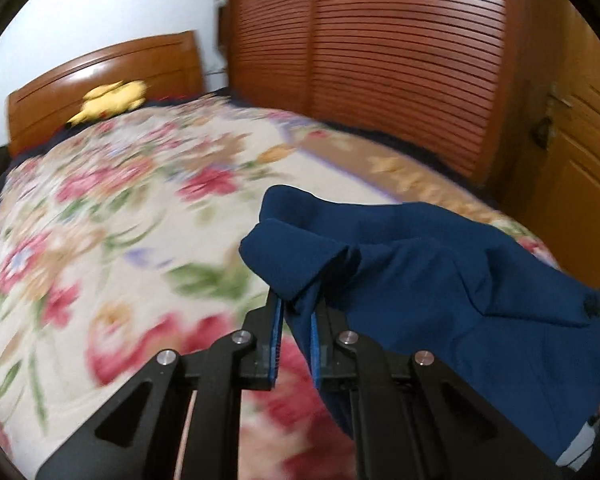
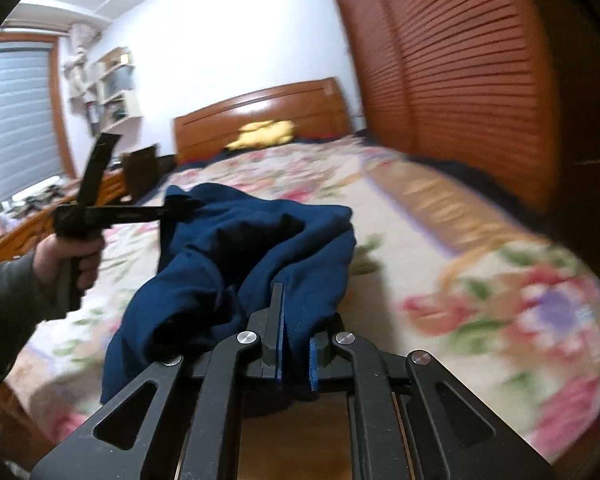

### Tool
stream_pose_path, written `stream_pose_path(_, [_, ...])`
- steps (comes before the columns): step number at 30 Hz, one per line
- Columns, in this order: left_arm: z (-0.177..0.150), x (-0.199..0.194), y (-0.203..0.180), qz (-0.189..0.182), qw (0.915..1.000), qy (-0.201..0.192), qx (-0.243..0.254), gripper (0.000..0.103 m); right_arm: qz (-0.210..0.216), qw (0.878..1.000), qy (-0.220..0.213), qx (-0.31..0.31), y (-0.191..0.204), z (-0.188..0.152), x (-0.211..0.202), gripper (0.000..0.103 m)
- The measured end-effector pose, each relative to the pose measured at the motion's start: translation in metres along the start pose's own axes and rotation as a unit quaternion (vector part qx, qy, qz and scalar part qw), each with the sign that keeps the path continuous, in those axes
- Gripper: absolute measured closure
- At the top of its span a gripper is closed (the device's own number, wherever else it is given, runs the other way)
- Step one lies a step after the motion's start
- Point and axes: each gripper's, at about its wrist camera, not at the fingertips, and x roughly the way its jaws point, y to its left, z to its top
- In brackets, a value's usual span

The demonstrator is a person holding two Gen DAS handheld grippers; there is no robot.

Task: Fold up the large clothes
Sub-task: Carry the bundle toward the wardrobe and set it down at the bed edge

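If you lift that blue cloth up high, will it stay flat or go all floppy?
Probably floppy: the blue cloth already sags and bunches between the left claw and right claw. It likely feels light, since thin pinches hold it. It may slip a little.

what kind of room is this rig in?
Looks like a home bedroom: a bed with a floral bedspread and wooden headboard, a louvred wooden wardrobe beside it, and a yellow plush toy by the headboard.

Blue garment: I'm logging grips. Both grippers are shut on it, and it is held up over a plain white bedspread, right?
Not quite. The bedspread is floral, not plain white, as the left wrist view shows. The rest holds: left gripper and right gripper are shut on the blue garment, held up over it.
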Motion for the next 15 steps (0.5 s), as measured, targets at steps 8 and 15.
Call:
stream_pose_path(8, [0.073,0.066,-0.136,-0.074,0.9966,-0.028,0.023,0.096,-0.124,0.992,0.005,-0.036,-0.11,0.029,-0.039,0.098])
stream_pose_path(15, [0.106,0.111,-0.234,-0.116,0.9912,-0.016,0.061,0.093,-0.217,0.976,0.001,-0.011,-0.198,0.027,-0.092,0.098])
